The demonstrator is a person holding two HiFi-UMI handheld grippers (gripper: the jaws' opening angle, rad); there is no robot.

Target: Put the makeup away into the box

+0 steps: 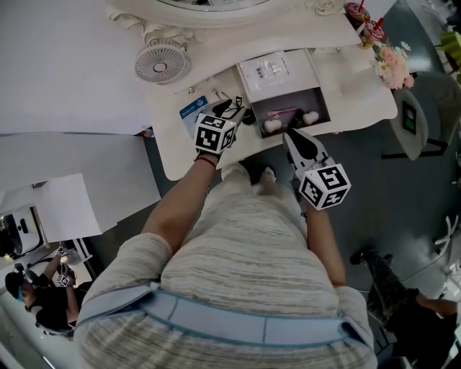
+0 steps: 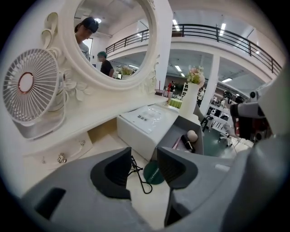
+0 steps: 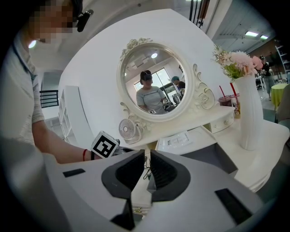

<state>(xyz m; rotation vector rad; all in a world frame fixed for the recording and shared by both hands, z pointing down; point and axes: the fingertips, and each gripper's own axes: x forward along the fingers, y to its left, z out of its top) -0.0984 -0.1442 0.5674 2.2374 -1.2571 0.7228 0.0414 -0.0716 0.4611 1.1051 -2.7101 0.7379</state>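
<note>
A grey box (image 1: 288,98) stands open on the white vanity table (image 1: 187,155), its white lid (image 1: 270,70) tipped back. Inside lie two pale puffs (image 1: 272,125), a pink pencil and a black tube (image 2: 186,142). In front of the box's left corner lie a black eyelash curler (image 2: 138,176) and a dark green round compact (image 2: 154,174). My left gripper (image 2: 144,164) hangs open just above and short of them, nothing between its pads. My right gripper (image 1: 290,137) is at the table's front edge by the box, jaws almost together and empty.
A small white fan (image 1: 162,63) stands at the back left beside the oval mirror (image 3: 154,81). A vase of flowers (image 1: 392,65) and red cups (image 1: 367,21) occupy the right end. A blue packet (image 1: 193,112) lies left of my left gripper. Other people stand around.
</note>
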